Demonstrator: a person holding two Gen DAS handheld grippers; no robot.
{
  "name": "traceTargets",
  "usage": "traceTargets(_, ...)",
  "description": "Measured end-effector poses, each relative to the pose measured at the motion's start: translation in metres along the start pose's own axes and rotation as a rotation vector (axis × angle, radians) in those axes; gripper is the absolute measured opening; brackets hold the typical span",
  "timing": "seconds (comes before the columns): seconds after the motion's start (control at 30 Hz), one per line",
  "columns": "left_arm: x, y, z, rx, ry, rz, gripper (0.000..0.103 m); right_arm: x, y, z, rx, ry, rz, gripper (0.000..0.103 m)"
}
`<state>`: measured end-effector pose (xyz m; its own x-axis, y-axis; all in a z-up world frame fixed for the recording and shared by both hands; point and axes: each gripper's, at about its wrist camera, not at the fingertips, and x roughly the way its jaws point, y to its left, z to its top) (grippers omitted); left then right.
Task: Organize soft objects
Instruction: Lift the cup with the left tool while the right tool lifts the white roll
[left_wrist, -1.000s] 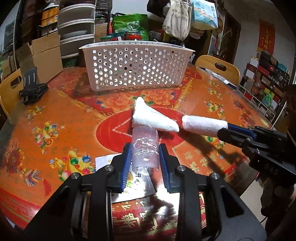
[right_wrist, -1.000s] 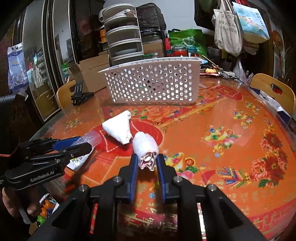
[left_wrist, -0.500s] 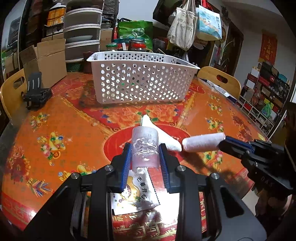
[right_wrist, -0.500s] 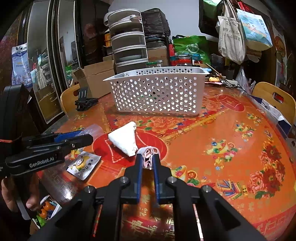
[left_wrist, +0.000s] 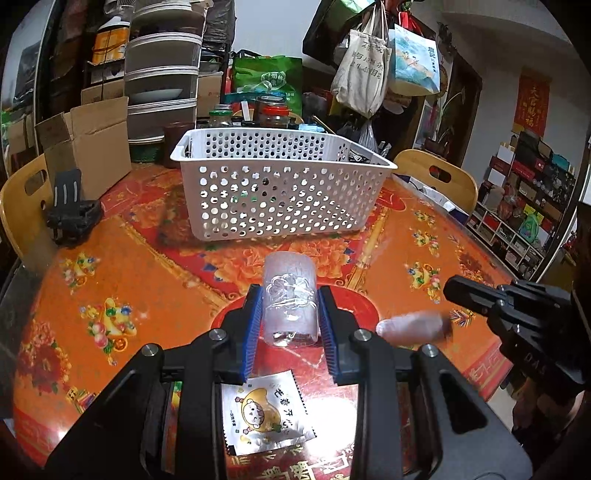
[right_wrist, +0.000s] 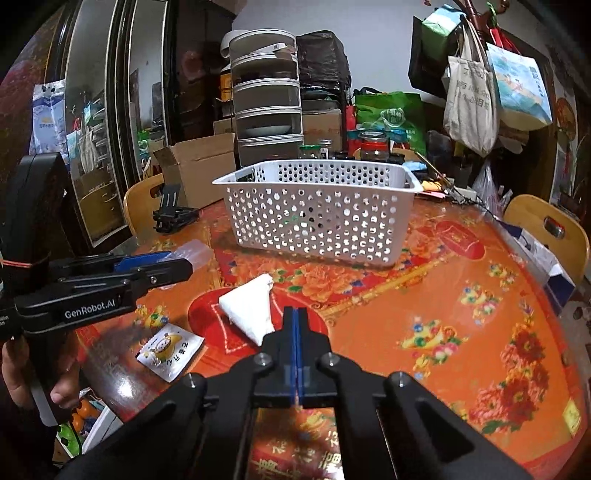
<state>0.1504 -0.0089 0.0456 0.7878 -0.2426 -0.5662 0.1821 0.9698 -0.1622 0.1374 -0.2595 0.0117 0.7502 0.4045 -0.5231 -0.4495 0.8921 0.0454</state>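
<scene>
My left gripper (left_wrist: 290, 325) is shut on a clear soft plastic pack (left_wrist: 290, 300) and holds it above the table, short of the white perforated basket (left_wrist: 280, 192). The pack (right_wrist: 194, 254) and left gripper (right_wrist: 162, 267) also show in the right wrist view. My right gripper (right_wrist: 296, 321) has its jaws pressed together with nothing visible between them. In the left wrist view a blurred white roll (left_wrist: 412, 326) hangs below the right gripper (left_wrist: 448, 291). A folded white cloth (right_wrist: 251, 308) lies on the table just ahead of the right gripper. The basket (right_wrist: 317, 214) stands beyond it.
A snack sachet (left_wrist: 266, 413) lies on the red patterned round table (left_wrist: 110, 280) under my left gripper. A black stand (left_wrist: 70, 214) sits at the far left. Wooden chairs (right_wrist: 546, 229) ring the table. Cardboard boxes, jars and stacked containers crowd the back.
Both grippers have risen. The right jaws have closed fully and the white roll no longer shows between them; it appears blurred below the right gripper.
</scene>
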Motion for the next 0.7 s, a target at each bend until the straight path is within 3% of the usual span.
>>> traceTargets(0.13, 0.002, 0.0, 0.0, -0.006, 0.007, -0.001, 0.027, 0.0, -0.008, 0.0, 0.033, -0.002, 0.023, 0.0)
traceTargets(0.27, 0.001, 0.003, -0.006, -0.016, 0.012, -0.001, 0.027, 0.001, -0.015, -0.018, 0.078, 0.078, 0.045, 0.001)
traceTargets(0.33, 0.001, 0.005, -0.01, -0.021, 0.016, 0.0, 0.027, 0.002, -0.018, -0.031, 0.105, 0.117, 0.044, 0.01)
traceTargets(0.4, 0.002, 0.007, -0.014, -0.029, 0.021, -0.002, 0.027, 0.004, -0.022, -0.045, 0.137, 0.147, 0.051, 0.032)
traceTargets(0.5, 0.006, 0.009, -0.017, -0.04, 0.034, -0.004, 0.027, 0.007, -0.022, -0.057, 0.156, 0.157, 0.053, 0.055)
traceTargets(0.57, 0.007, 0.01, -0.019, -0.039, 0.04, -0.005, 0.027, 0.008, -0.019, -0.059, 0.159, 0.153, 0.059, 0.062)
traceTargets(0.7, 0.006, 0.009, -0.021, -0.035, 0.037, -0.001, 0.028, 0.019, -0.016, -0.064, 0.147, 0.176, 0.043, 0.063)
